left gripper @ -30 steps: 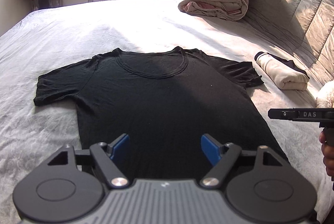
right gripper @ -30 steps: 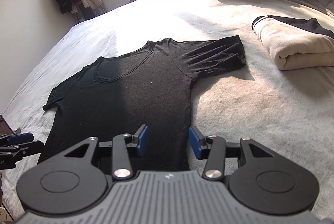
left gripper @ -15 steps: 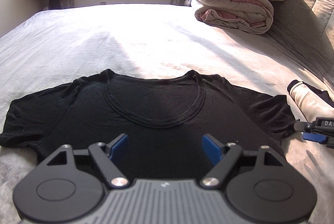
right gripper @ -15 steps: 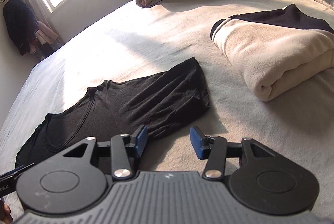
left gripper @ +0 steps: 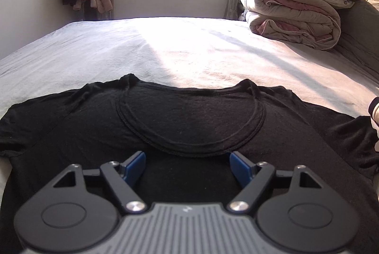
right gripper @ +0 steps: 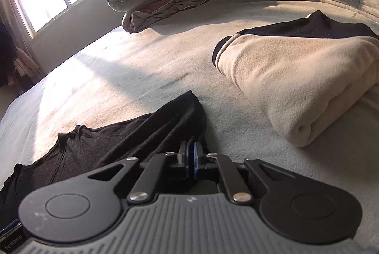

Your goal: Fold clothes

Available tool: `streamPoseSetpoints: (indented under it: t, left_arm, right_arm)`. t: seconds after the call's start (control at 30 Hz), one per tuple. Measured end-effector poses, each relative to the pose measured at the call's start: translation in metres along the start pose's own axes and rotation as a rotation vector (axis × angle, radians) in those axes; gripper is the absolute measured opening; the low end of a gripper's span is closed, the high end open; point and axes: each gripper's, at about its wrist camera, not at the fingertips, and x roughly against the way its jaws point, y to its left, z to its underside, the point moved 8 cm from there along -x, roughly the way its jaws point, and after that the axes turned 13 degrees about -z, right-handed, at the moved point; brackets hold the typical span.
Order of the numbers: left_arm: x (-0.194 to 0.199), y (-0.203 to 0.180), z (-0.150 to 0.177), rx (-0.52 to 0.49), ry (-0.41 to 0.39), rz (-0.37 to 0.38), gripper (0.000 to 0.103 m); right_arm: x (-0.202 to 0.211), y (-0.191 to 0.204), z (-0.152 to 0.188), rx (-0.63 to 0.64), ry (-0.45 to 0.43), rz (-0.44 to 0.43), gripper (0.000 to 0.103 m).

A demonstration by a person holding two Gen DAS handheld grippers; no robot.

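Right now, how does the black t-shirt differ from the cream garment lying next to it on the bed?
The black t-shirt lies spread flat and unfolded; the cream garment is already folded into a thick bundle. The t-shirt is plain black, the cream garment has dark trim. The right gripper has just closed at the t-shirt's sleeve; nothing touches the cream garment. Both rest on the bed.

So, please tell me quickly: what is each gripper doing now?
Left gripper: open, over the black T-shirt.
Right gripper: just closed on the T-shirt's sleeve.
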Motion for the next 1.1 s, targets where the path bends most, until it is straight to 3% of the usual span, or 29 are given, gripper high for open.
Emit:
streamPoseSetpoints:
  t: [0.13, 0.27, 0.33, 0.4, 0.53, 0.63, 0.7, 0.8, 0.83, 0.9, 1.1]
  left_arm:
    - [-0.003, 0.003, -0.001, 0.031, 0.014, 0.017, 0.081]
    - [-0.003, 0.005, -0.002, 0.044, 0.022, 0.039, 0.08]
    - [-0.003, 0.011, -0.005, 0.066, 0.026, 0.054, 0.072]
    - [-0.003, 0.018, -0.008, 0.106, 0.03, 0.074, 0.058]
    - [-0.004, 0.031, -0.013, 0.234, 0.051, 0.166, 0.053]
    - [-0.002, 0.026, -0.013, 0.253, 0.055, 0.222, 0.053]
    - [-0.001, 0.02, -0.012, 0.242, 0.053, 0.238, 0.054]
    - [0.001, 0.011, -0.012, 0.187, 0.032, 0.214, 0.056]
    - [0.002, 0.008, -0.013, 0.17, 0.027, 0.211, 0.056]
    - [0.005, 0.004, -0.013, 0.14, 0.019, 0.208, 0.057]
    - [0.023, -0.02, -0.018, 0.021, -0.021, 0.22, 0.065]
  right_arm:
    - [0.005, 0.02, -0.011, 0.051, 0.004, -0.036, 0.005]
    - [0.001, 0.07, -0.015, 0.207, 0.021, -0.115, 0.005]
    - [-0.005, 0.096, -0.009, 0.282, 0.029, -0.174, 0.005]
    - [-0.014, 0.118, 0.002, 0.335, 0.04, -0.257, 0.005]
    - [-0.03, 0.144, 0.033, 0.416, 0.12, -0.425, 0.005]
    - [-0.043, 0.148, 0.056, 0.454, 0.234, -0.465, 0.007]
    - [-0.045, 0.147, 0.061, 0.456, 0.273, -0.473, 0.016]
    - [-0.034, 0.147, 0.057, 0.42, 0.297, -0.532, 0.017]
    - [-0.029, 0.147, 0.053, 0.408, 0.288, -0.549, 0.019]
    - [-0.019, 0.142, 0.041, 0.39, 0.25, -0.552, 0.035]
    - [-0.017, 0.099, 0.004, 0.233, 0.129, -0.467, 0.037]
